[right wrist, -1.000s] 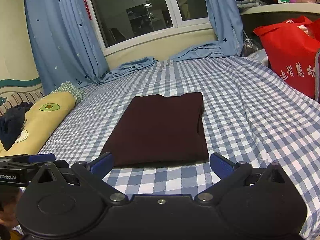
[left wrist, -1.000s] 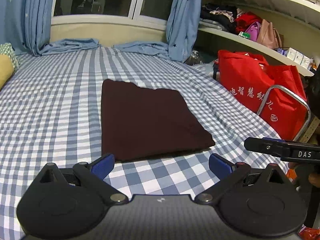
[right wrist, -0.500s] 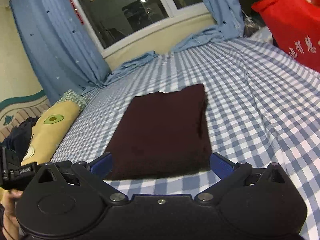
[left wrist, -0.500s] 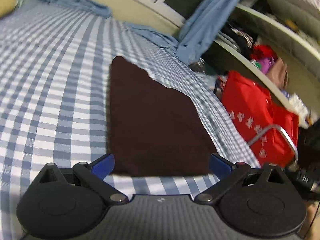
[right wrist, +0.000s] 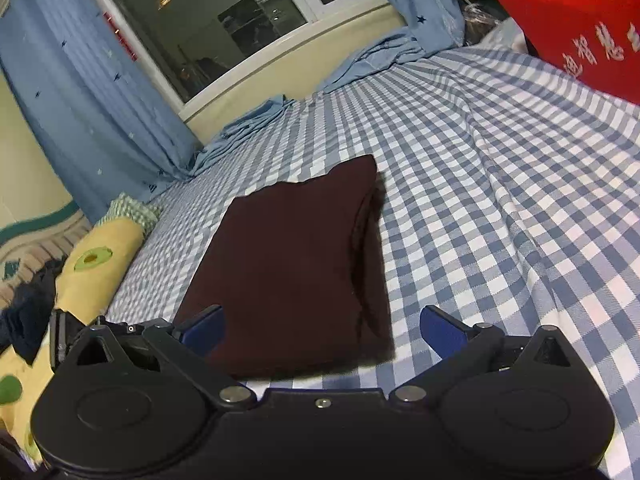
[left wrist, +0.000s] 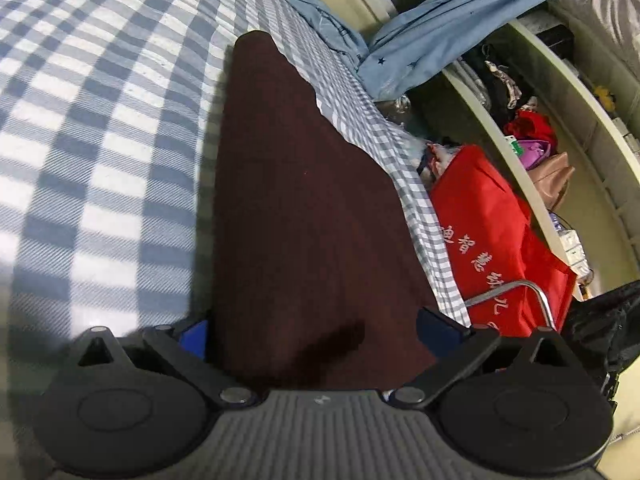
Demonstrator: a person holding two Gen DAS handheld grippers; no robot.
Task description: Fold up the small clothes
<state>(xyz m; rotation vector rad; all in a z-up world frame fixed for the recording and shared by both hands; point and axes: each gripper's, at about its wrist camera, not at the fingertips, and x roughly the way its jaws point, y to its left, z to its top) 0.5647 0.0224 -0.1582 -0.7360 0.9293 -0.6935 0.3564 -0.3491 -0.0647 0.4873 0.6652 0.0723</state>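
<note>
Left wrist view, my left gripper (left wrist: 314, 330): fingers spread wide with blue pads; nothing clamped between them; the near edge of the garment lies in the gap.
Left wrist view, garment: a dark maroon folded cloth (left wrist: 296, 208) lies flat on the blue and white checked bedsheet (left wrist: 100, 128); it fills the middle of the view and runs away from me.
Left wrist view, right side: a red bag with white characters (left wrist: 492, 248) stands beside the bed; a cream shelf (left wrist: 560, 120) above it holds clothes and bags; a blue curtain (left wrist: 452, 32) hangs at the top.
Right wrist view, my right gripper (right wrist: 322, 330): fingers wide apart; nothing held; its left pad sits over the cloth's near corner, though I cannot tell if it touches.
Right wrist view, garment: the same folded cloth (right wrist: 292, 264), a neat rectangle, layered edges showing along its right side.
Right wrist view, surroundings: yellow avocado-print pillow (right wrist: 80, 276) at left; dark window (right wrist: 224, 12) beyond the bed.
</note>
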